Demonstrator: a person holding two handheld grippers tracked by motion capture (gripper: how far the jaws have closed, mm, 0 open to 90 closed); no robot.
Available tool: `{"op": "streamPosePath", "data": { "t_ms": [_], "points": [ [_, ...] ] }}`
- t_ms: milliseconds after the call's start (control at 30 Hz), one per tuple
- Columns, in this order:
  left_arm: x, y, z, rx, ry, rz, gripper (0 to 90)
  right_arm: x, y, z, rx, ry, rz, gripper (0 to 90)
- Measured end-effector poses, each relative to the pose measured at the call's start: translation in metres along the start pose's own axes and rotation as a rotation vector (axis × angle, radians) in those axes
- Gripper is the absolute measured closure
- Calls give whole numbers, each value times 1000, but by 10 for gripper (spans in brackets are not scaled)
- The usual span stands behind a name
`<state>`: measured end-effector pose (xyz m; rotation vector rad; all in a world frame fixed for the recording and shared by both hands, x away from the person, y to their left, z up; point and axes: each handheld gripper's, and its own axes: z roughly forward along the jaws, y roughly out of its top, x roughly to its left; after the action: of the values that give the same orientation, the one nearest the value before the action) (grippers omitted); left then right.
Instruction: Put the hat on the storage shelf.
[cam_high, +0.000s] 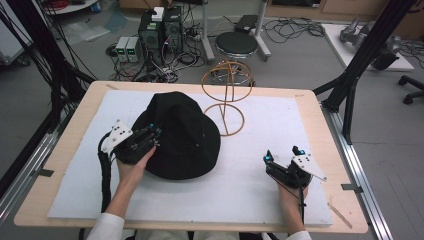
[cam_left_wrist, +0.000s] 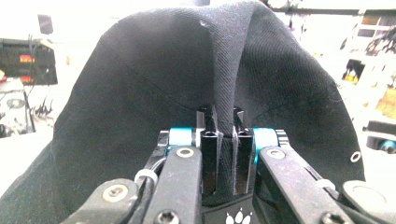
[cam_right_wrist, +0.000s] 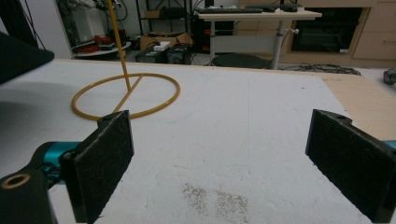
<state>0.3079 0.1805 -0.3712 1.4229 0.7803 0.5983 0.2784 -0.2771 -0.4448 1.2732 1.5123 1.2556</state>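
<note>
Nearest the camera, the left gripper (cam_left_wrist: 220, 140) has its jaws clamped tight on a fold of the brim of the one black hat (cam_high: 182, 135); in the left gripper view the cloth rises from between the jaws and drapes to both sides. The hat lies on the white mat (cam_high: 260, 180) left of the worktop's (cam_high: 70, 150) middle, crown up and slightly towards the far side, brim spread wide. One yellow wire stand (cam_high: 226, 95) rises upright just beside it, at its far right. The right gripper (cam_high: 282, 159) rests well apart on the right, jaws wide and holding nothing.
</note>
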Motion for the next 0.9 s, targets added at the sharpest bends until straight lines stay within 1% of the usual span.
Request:
{"op": "streamPosePath", "data": {
  "t_ms": [67,133,200,333,400,500,533,567,633,733,800,900],
  "points": [
    [1,5,-1,-17,-17,-2,856,0,0,0,-3,0,-5,68],
    [1,8,-3,-27,-20,14,856,0,0,0,0,2,-1,68],
    [3,12,-5,-49,-27,12,856,0,0,0,-4,3,-7,68],
    [4,23,-8,-88,-33,19,856,1,0,-1,-7,2,-13,68],
    [5,30,-9,-112,-42,27,855,1,0,-1,-11,-1,-17,68],
    [5,39,-10,-136,-59,34,856,1,0,-2,-12,-3,-14,68],
    [5,42,-10,-146,-61,33,856,1,0,-2,-12,-4,-12,68],
    [5,45,-10,-157,-63,30,856,1,0,-2,-17,-6,-20,68],
    [6,49,-10,-172,-64,18,856,1,0,-2,-14,-6,-14,68],
    [5,55,-7,-183,-69,16,856,2,0,-2,-13,-6,-10,68],
    [3,59,-3,-195,-79,27,856,2,0,-2,-17,-6,-13,68],
    [0,63,3,-195,-88,39,856,2,1,-2,-15,-5,-10,68]
  ]
}}
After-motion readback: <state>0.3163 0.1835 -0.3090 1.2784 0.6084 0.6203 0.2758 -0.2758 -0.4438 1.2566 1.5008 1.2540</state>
